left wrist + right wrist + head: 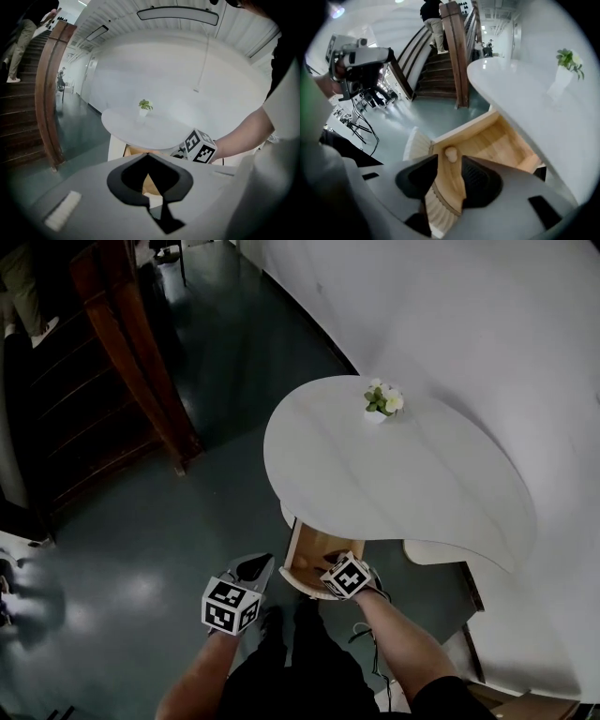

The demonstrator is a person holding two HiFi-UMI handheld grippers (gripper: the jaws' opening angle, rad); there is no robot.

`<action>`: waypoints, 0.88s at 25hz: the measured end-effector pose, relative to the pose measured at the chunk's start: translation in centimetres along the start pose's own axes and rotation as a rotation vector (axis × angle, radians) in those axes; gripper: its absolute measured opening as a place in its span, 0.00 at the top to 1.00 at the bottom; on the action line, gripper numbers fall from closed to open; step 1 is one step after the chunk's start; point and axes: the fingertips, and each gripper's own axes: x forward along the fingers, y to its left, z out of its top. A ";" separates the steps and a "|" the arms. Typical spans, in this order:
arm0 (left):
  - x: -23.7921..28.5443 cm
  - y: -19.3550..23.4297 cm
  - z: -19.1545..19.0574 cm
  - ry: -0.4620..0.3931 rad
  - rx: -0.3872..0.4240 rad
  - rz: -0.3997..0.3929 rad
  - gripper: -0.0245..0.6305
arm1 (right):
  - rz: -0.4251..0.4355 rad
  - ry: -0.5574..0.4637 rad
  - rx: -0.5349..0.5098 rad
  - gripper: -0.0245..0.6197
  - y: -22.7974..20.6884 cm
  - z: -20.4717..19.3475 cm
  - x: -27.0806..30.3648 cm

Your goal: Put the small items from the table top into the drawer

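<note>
A white rounded table carries a small white pot of flowers; I see nothing else on its top. Under its near edge a wooden drawer stands pulled out. My right gripper is at the drawer's front. In the right gripper view, the right gripper is open, its jaws either side of the drawer front and the small round knob, with gaps to both pads. The drawer's inside looks bare. My left gripper hangs left of the drawer, and the left gripper is shut on nothing.
A wooden staircase with a heavy handrail rises at the left, a person standing on it. Cables and stands lie on the glossy dark floor. A white wall runs behind the table. A second wooden compartment shows under the table's right side.
</note>
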 end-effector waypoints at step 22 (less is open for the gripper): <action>-3.3 -7.0 7.0 -0.102 0.119 -0.066 0.96 | -0.146 -0.493 0.190 0.90 3.0 3.0 -18.9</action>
